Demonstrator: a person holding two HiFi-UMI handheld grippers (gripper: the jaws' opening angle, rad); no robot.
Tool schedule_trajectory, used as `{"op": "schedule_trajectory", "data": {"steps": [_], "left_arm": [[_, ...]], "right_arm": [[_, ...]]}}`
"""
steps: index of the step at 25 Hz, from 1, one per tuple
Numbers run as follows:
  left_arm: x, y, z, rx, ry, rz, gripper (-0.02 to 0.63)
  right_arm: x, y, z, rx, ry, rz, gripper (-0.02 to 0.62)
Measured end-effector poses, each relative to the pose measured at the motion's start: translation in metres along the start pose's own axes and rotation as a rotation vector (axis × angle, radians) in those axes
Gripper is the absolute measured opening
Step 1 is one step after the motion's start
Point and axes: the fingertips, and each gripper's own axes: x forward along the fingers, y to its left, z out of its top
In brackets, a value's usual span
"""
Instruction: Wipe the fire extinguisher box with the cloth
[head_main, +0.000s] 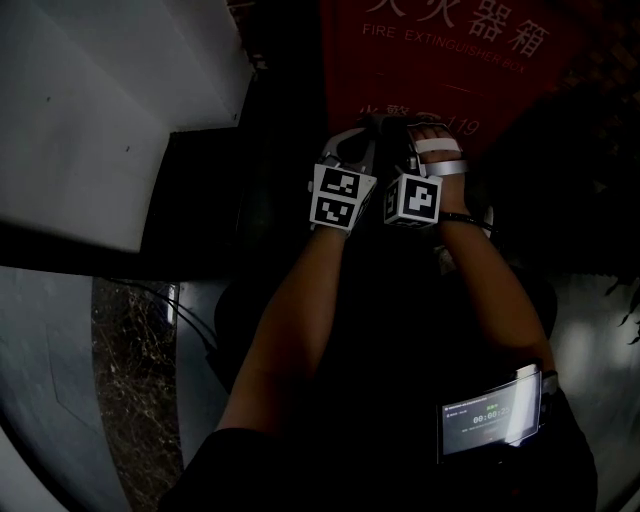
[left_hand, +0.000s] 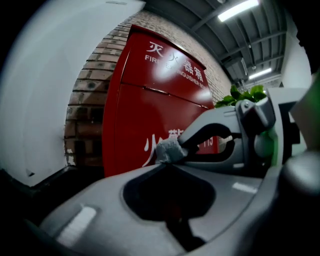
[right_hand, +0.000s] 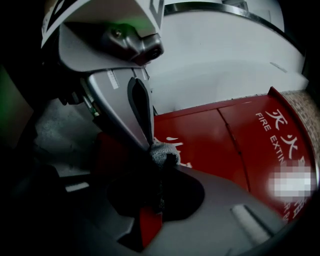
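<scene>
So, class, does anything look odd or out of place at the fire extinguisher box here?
One thing: the grey cloth is just a small wad, pinched tip to tip by the left gripper and the right gripper at once. The red fire extinguisher box looks intact and upright.

Head view steeply down; both gripper views close, facing fire extinguisher box (left_hand: 150, 110), shared by all.
</scene>
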Motion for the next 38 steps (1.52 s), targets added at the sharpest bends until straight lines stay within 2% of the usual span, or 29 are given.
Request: {"op": "schedule_trajectory", "data": {"steps": [3,10,19,23,26,29,32,34,38], "left_arm": [[0.002,-0.006,-0.013,-0.025,0.054,-0.025,0.002],[0.014,-0.001,-0.059,-0.024,0.206,-0.024,0.002],[0.024,-0.002,-0.09,-0.013,0.315,-0.044,0.002],[0.025,-0.004,-0.108,0.005,0.399,-0.062,0.002],[0.027,-0.006,-0.114,0.009,0.419,-0.075,0.002],[0.024,-0.009,-0.106,-0.061,0.401,-0.066,0.002],[0.022,-0.017,-0.082,-0.131,0.331,-0.072,0.002],[0.024,-0.024,-0.054,-0.085,0.261,-0.085,0.002],[0.02,-0.038,0.043,0.15,0.024,-0.08,0.002]], "right_arm": [[0.008,0.019,-0.002,-0.006,-0.008,0.028,0.037],[0.027,0.067,-0.006,0.009,-0.014,0.124,0.037],[0.04,0.103,-0.009,0.024,-0.02,0.202,0.037],[0.045,0.121,-0.014,0.031,-0.014,0.252,0.037],[0.045,0.129,-0.014,0.054,-0.027,0.289,0.037],[0.04,0.123,-0.013,0.072,-0.025,0.305,0.038],[0.026,0.101,-0.018,0.084,0.0,0.265,0.038],[0.011,0.075,-0.023,0.094,0.025,0.205,0.041],[-0.03,-0.012,-0.032,0.122,0.026,0.035,0.041]]}}
